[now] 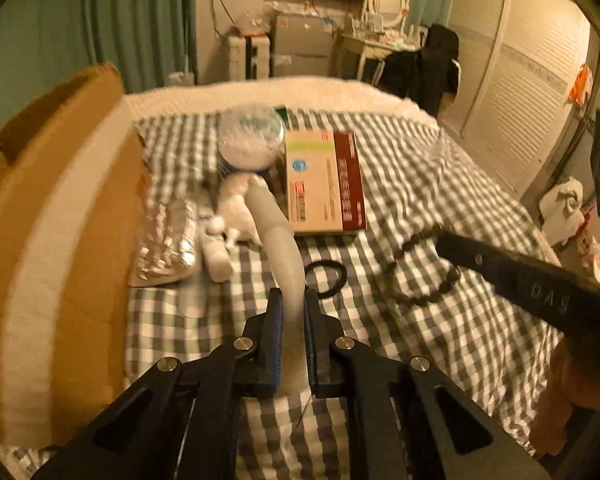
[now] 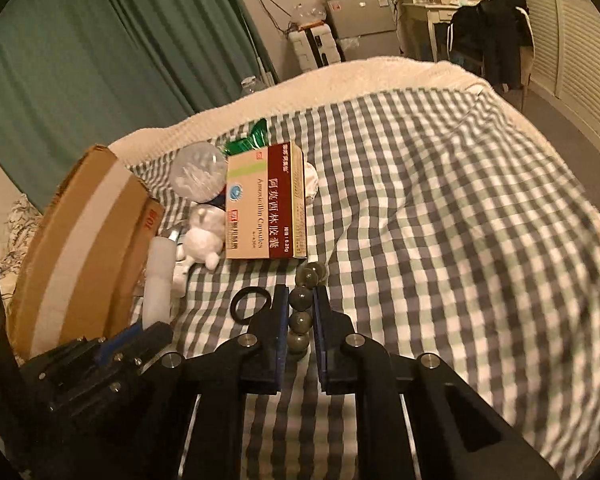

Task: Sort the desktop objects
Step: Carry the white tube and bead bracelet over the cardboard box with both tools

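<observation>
While the left gripper (image 1: 288,300) has its fingers clenched on a pale tube (image 1: 278,236) and the right gripper (image 2: 302,300) pinches a bead bracelet (image 2: 300,320), both things hang lifted over the checked bed (image 2: 440,220), likely bound for the cardboard box (image 1: 60,220) at left, its inside hidden. Farther off lie a medicine box (image 2: 266,208) and a black ring (image 2: 248,304).

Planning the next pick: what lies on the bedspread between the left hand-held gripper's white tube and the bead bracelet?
A black ring lies flat on the checked bedspread between the white tube and bead bracelet, seen in the left wrist view.
</observation>
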A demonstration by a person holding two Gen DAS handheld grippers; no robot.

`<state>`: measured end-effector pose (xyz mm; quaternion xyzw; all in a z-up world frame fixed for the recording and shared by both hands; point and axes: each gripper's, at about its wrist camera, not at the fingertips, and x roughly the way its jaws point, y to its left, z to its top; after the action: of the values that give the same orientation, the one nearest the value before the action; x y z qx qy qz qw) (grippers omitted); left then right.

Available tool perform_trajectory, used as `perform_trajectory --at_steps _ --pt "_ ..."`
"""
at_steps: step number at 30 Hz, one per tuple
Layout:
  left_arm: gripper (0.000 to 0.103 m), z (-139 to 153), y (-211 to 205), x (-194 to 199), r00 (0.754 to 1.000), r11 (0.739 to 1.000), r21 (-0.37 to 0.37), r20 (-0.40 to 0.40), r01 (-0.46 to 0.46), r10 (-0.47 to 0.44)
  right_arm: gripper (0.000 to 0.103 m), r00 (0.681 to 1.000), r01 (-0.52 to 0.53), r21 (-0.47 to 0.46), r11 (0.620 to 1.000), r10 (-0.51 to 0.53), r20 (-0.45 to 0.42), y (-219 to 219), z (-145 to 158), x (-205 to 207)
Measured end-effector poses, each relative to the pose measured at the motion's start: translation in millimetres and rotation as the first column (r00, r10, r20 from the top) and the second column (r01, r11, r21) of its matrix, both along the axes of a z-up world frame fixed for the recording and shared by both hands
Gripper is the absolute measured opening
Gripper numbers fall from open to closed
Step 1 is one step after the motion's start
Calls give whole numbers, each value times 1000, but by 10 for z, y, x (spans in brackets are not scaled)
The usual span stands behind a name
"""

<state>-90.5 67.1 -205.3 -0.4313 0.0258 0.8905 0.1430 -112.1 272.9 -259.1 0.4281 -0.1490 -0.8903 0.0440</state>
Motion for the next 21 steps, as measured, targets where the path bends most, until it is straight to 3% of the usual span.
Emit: perform_trajectory --at_steps 8,21 --pt "9 472 -57 202 997 1000 16 -81 19 -18 11 999 10 24 1000 -9 -46 -10 410 222" --pt "9 1192 -241 601 972 999 22 -233 38 -32 11 971 25 60 998 -9 -240 -286 1344 705"
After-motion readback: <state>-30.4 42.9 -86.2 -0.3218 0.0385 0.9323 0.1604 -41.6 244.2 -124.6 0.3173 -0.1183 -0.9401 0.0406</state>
